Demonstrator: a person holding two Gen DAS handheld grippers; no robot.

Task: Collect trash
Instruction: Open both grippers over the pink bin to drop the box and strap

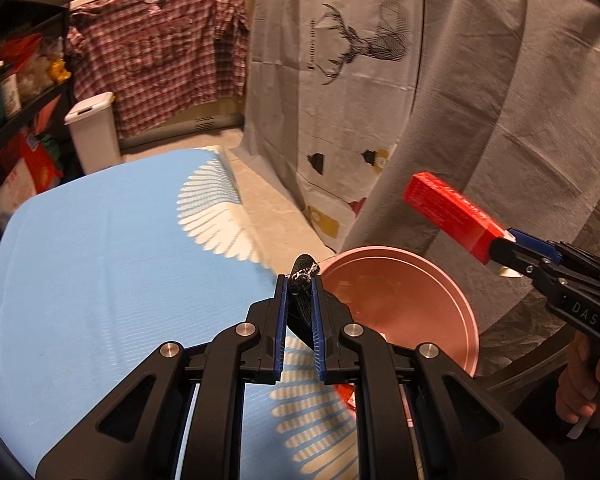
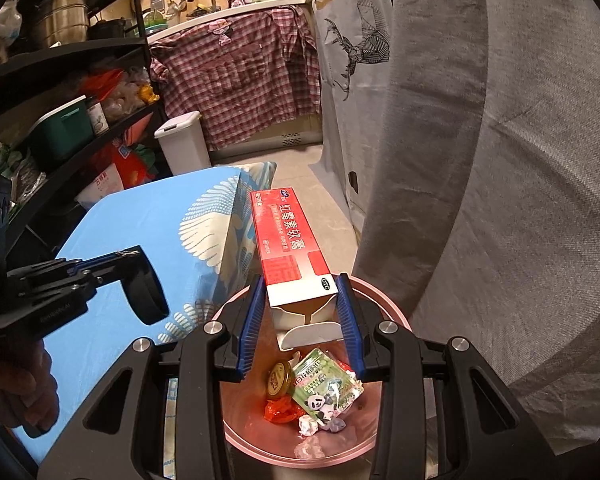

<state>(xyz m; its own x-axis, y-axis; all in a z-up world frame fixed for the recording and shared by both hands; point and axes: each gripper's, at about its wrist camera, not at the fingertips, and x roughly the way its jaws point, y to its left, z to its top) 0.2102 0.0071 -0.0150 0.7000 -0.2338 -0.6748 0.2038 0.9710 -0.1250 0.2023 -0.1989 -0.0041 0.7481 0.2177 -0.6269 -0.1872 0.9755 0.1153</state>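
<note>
My right gripper (image 2: pixel 302 304) is shut on a long red and white carton (image 2: pixel 290 246) and holds it above the pink bin (image 2: pixel 236 446). The carton (image 1: pixel 452 216) and right gripper (image 1: pixel 500 252) also show at the right of the left wrist view. The bin holds a green panda packet (image 2: pixel 326 396), a gold lid (image 2: pixel 279 378), red plastic (image 2: pixel 280 410) and crumpled paper (image 2: pixel 309 426). My left gripper (image 1: pixel 300 280) is shut on a black band (image 1: pixel 302 270) over the table edge, beside the pink bin (image 1: pixel 466 312). The left gripper (image 2: pixel 112 264) with the band (image 2: pixel 144 288) shows in the right wrist view.
A light blue cloth with a white feather print covers the table (image 1: pixel 100 264). A white lidded bin (image 1: pixel 94 132) stands on the floor behind it. Black shelves (image 2: pixel 60 80) full of goods stand at the left. A grey and white printed cloth (image 1: pixel 480 100) hangs at the right.
</note>
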